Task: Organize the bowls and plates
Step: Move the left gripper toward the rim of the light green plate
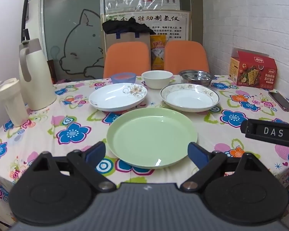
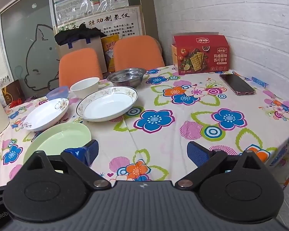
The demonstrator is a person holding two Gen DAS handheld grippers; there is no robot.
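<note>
A green plate (image 1: 152, 136) lies on the flowered tablecloth near the front edge. Behind it lie a white floral plate (image 1: 117, 96) on the left and a gold-rimmed white plate (image 1: 189, 99) on the right. Farther back stand a blue bowl (image 1: 123, 78), a white bowl (image 1: 157, 79) and a steel bowl (image 1: 196, 77). My left gripper (image 1: 147, 153) is open and empty, its fingers on either side of the green plate's near rim. My right gripper (image 2: 142, 154) is open and empty above bare cloth, right of the green plate (image 2: 59, 138). The other gripper's body (image 1: 269, 132) shows at right.
A cream thermos jug (image 1: 35, 75) and a cream cup (image 1: 11, 102) stand at the left. A red cracker box (image 2: 201, 54) and a phone (image 2: 237, 84) lie at the right near the brick wall. Two orange chairs (image 1: 127, 57) stand behind the table.
</note>
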